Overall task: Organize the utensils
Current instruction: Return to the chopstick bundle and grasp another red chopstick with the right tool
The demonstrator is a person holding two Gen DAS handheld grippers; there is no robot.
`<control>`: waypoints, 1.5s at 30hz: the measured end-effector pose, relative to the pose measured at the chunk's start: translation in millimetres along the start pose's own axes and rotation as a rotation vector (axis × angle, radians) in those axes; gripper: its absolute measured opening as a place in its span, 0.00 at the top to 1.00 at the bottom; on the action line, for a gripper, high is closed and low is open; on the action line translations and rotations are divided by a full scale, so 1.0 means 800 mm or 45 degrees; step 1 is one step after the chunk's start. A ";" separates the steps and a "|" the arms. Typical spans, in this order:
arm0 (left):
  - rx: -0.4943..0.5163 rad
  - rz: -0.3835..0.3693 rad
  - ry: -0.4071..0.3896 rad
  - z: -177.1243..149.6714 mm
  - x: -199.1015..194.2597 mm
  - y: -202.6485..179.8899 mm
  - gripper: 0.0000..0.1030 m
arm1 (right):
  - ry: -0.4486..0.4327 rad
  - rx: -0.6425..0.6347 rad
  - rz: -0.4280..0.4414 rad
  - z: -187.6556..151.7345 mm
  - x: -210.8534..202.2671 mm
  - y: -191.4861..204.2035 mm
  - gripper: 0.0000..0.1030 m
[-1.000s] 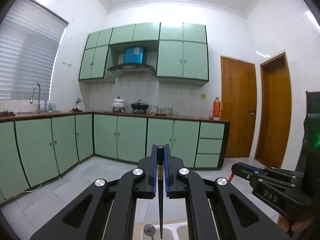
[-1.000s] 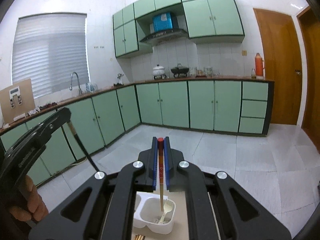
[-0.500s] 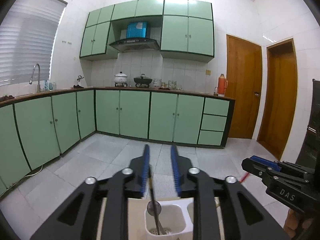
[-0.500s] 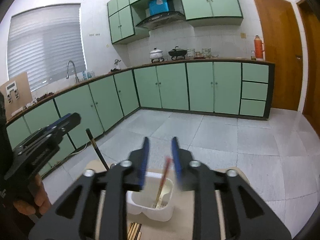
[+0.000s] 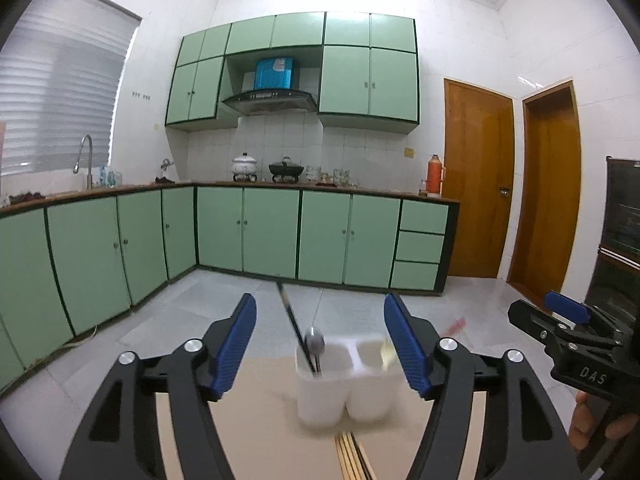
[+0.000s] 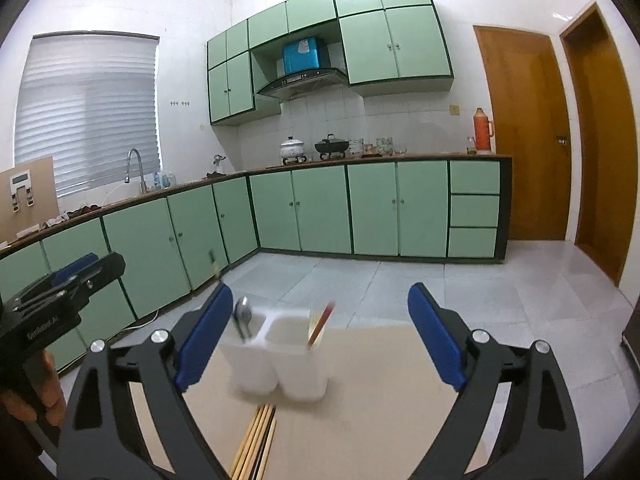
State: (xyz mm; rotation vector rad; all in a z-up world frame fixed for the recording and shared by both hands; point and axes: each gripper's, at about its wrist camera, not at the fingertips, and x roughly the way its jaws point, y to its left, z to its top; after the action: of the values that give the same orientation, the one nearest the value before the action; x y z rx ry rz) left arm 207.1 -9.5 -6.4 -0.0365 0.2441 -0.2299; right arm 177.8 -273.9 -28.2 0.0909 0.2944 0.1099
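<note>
Tool states: left tool (image 5: 320,334) and right tool (image 6: 320,332) have just been opening; both wide, nothing gripped. Loose chopsticks (image 6: 256,440) on worktop (image 6: 380,380) remain. Beyond, holder (image 6: 276,354): dark chopstick (image 5: 294,320) and spoon (image 5: 314,340) left compartment, red-tipped chopstick (image 6: 320,326) right.

Through both wrist views I see a brightly, evenly lit kitchen. The slatted white window blind (image 6: 90,116) glows pale, and the glossy grey floor tiles (image 5: 486,300) carry soft glare. The white two-compartment plastic holder (image 6: 280,354) is motion-blurred. Fisheye curvature bends the edges; the corners are black.
</note>
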 end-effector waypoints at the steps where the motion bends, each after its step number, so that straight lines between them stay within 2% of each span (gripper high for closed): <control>1: 0.001 0.003 0.014 -0.009 -0.006 -0.001 0.35 | 0.012 0.012 -0.005 -0.011 -0.008 0.000 0.15; 11: 0.030 0.044 0.242 -0.126 -0.058 -0.012 0.34 | 0.129 0.002 -0.105 -0.137 -0.073 0.018 0.16; 14: 0.065 0.075 0.281 -0.162 -0.068 -0.015 0.34 | 0.181 0.012 -0.121 -0.173 -0.081 0.024 0.21; 21: 0.049 0.086 0.378 -0.220 -0.086 -0.009 0.34 | 0.308 0.023 -0.121 -0.237 -0.089 0.046 0.34; 27: 0.055 0.128 0.402 -0.232 -0.094 0.007 0.34 | 0.401 -0.028 -0.091 -0.270 -0.081 0.076 0.48; 37: -0.011 0.150 0.419 -0.243 -0.101 0.031 0.34 | 0.503 -0.083 -0.059 -0.291 -0.070 0.107 0.62; 40: -0.026 0.142 0.414 -0.242 -0.101 0.034 0.34 | 0.503 -0.114 -0.073 -0.292 -0.068 0.115 0.65; 45: -0.039 0.127 0.419 -0.245 -0.101 0.034 0.35 | 0.500 -0.145 -0.092 -0.292 -0.063 0.123 0.76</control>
State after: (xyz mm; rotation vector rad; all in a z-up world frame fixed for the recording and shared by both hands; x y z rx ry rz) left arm 89.5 34.1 -178.9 -0.0167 0.5756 -0.1313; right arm 51.7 -165.4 -226.1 -0.0559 0.6822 0.0721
